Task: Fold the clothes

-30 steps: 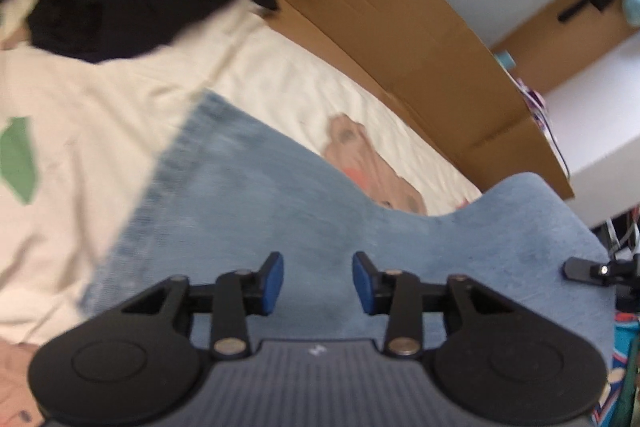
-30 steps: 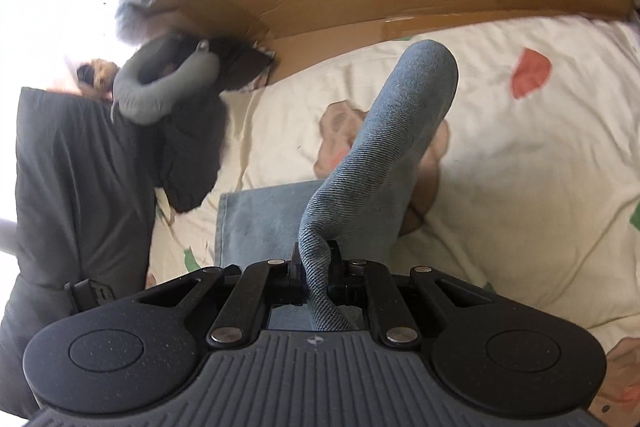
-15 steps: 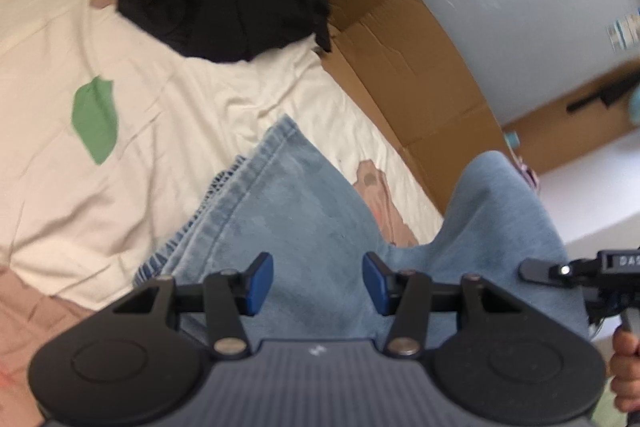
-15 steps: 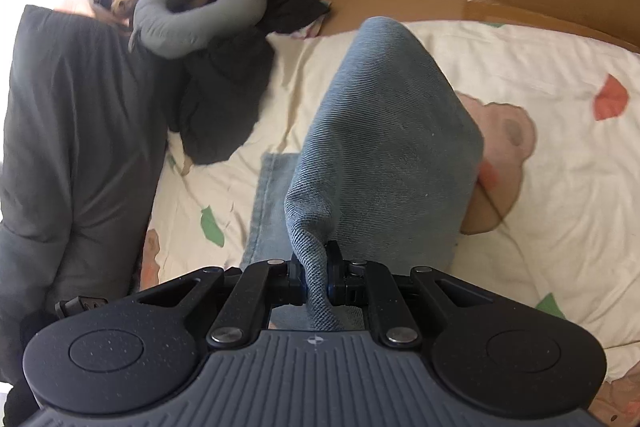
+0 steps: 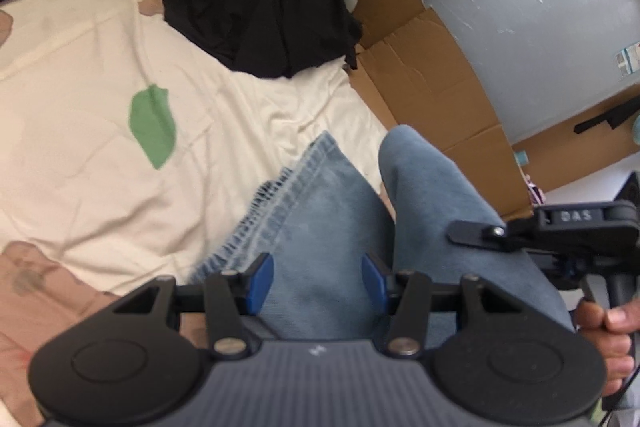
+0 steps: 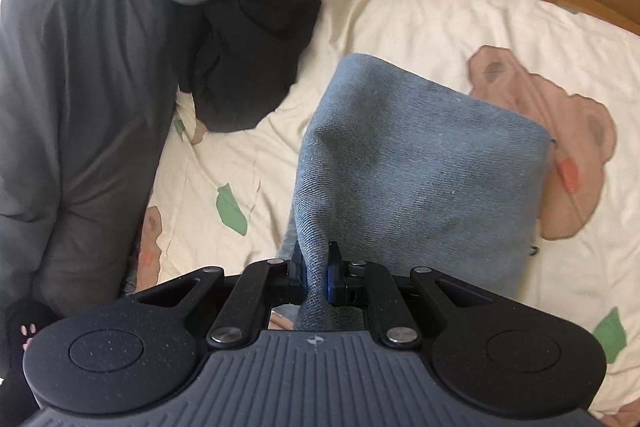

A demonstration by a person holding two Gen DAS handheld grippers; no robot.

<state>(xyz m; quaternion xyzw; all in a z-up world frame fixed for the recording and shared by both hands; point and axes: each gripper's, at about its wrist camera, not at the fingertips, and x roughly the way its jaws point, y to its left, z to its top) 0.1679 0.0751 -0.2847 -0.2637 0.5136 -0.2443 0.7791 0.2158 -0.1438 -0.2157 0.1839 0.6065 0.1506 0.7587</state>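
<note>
Underneath, jeans (image 6: 420, 155) hem probably hidden.

Faded blue denim garment (image 6: 420, 163), pale stitched hem. Cream bedsheet (image 5: 80, 131), green leaf and brown bear prints. Crumpled black cloth (image 5: 260, 7); plain brown cardboard (image 5: 420, 83).

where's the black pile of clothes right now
In the left wrist view the black clothes pile lies at the top centre on the cream bedsheet, beside the cardboard and beyond the jeans.
</note>
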